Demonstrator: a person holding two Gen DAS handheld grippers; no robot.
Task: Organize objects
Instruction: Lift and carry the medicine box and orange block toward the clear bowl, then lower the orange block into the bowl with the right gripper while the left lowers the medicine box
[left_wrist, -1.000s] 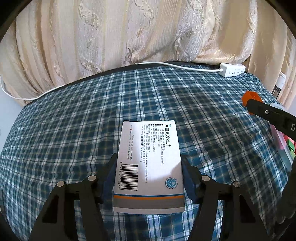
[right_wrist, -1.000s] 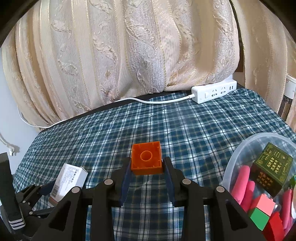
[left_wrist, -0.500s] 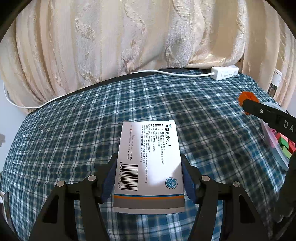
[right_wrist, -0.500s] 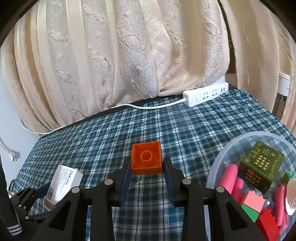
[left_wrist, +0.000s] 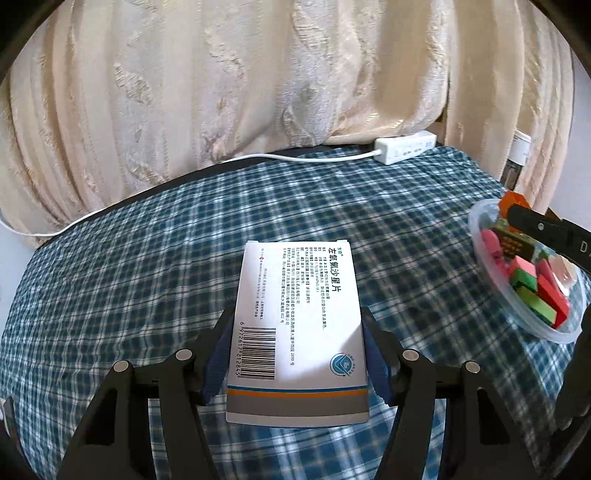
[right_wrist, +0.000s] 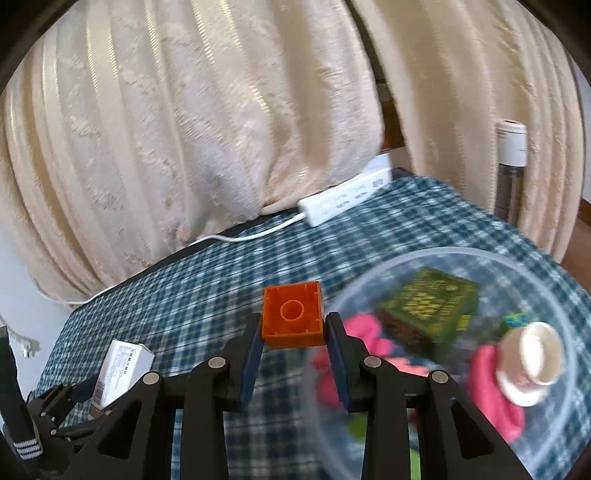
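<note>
Two claws pinch medicine box (left_wrist: 299, 325) and orange brick (right_wrist: 292, 319) over plaid cloth (left_wrist: 147, 266), cream curtains (left_wrist: 221, 92) behind.

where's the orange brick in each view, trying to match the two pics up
Left wrist view: the orange brick peeks out at the far right edge, above the clear bowl, at the tip of the right claw.
Right wrist view: it sits at centre, clamped between the right claw pads, left of the bowl.
Shared landmark: the white power strip at the table's far edge, below the curtain.
</note>
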